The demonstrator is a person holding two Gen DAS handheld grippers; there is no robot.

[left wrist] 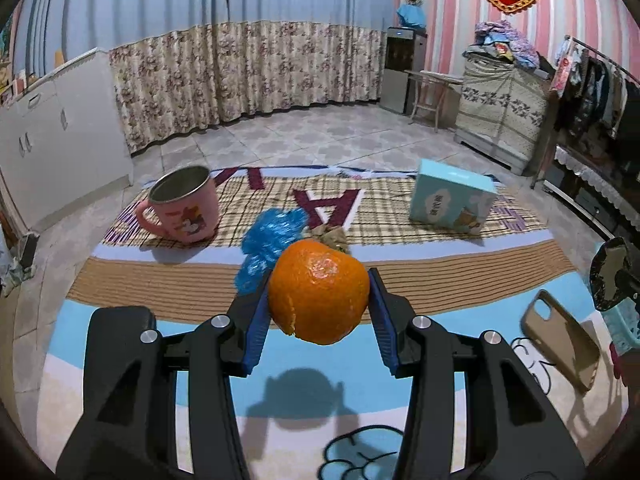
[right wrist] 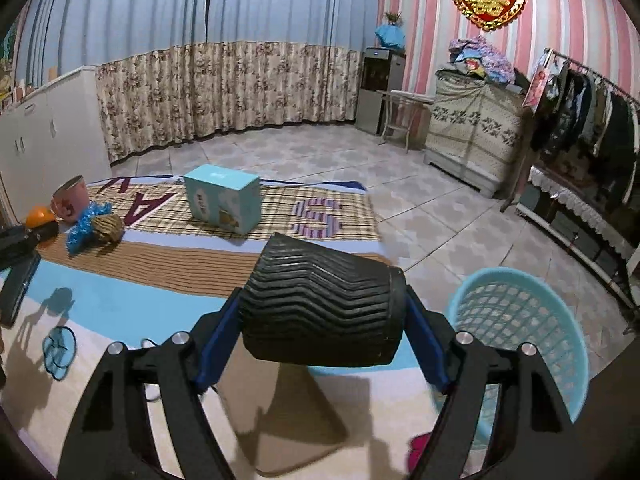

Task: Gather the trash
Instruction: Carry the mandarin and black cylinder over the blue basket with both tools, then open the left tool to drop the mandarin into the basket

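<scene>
On my left wrist view, the left gripper [left wrist: 319, 298] clamps a round orange peel [left wrist: 318, 290] above the mat, near crumpled blue plastic [left wrist: 272, 246]. On my right view, the right gripper [right wrist: 324, 320] grips a ribbed black cup [right wrist: 320, 300] beside the light-blue mesh basket [right wrist: 532, 320].

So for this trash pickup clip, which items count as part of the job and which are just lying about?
Job:
orange peel, in the left gripper
black ridged cup, in the right gripper
blue wrapper
brown wad
basket, likely the bin

Lying about:
pink mug
teal box
phone case
</scene>
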